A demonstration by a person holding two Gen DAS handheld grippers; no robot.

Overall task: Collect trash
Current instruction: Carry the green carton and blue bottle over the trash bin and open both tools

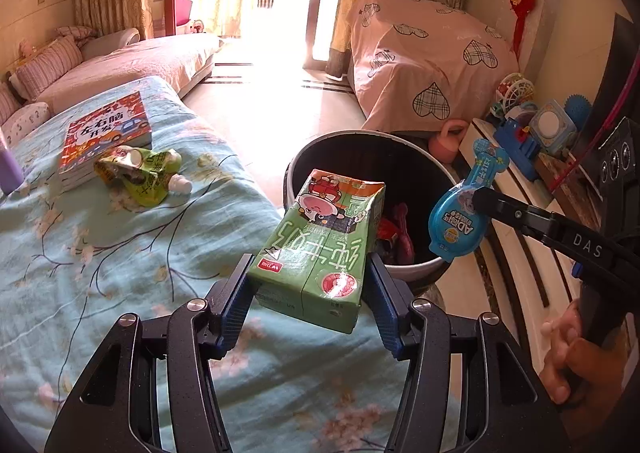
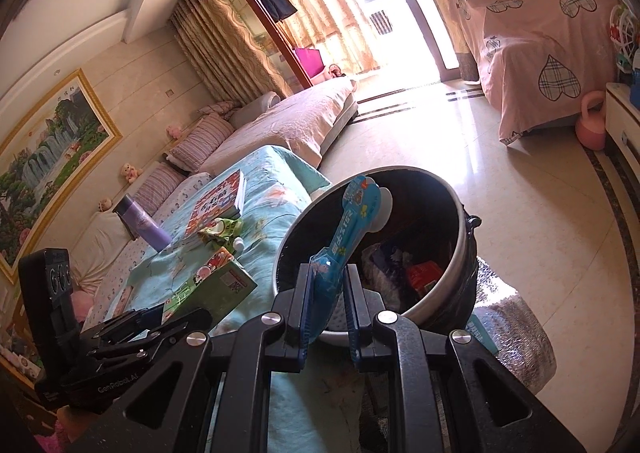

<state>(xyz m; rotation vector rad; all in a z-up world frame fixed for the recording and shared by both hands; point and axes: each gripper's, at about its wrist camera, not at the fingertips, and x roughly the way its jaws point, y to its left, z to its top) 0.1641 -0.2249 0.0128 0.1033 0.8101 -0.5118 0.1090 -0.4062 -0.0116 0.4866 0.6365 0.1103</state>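
My left gripper (image 1: 310,285) is shut on a green milk carton (image 1: 324,245), held above the bed's edge just short of the round trash bin (image 1: 416,271). The carton also shows in the right wrist view (image 2: 212,289). My right gripper (image 2: 328,289) is shut on a blue toy-shaped wrapper (image 2: 344,237), held over the near rim of the bin (image 2: 464,221). The wrapper shows in the left wrist view (image 1: 460,221) at the bin's right rim. The bin holds several pieces of trash. A crumpled green pouch (image 1: 140,173) lies on the bed.
A children's book (image 1: 106,133) and a purple bottle (image 2: 142,227) are on the blue floral bedcover (image 1: 120,273). A low shelf with toys (image 1: 536,133) stands right of the bin. A pink covered piece of furniture (image 1: 424,65) and a sofa (image 1: 120,65) stand behind.
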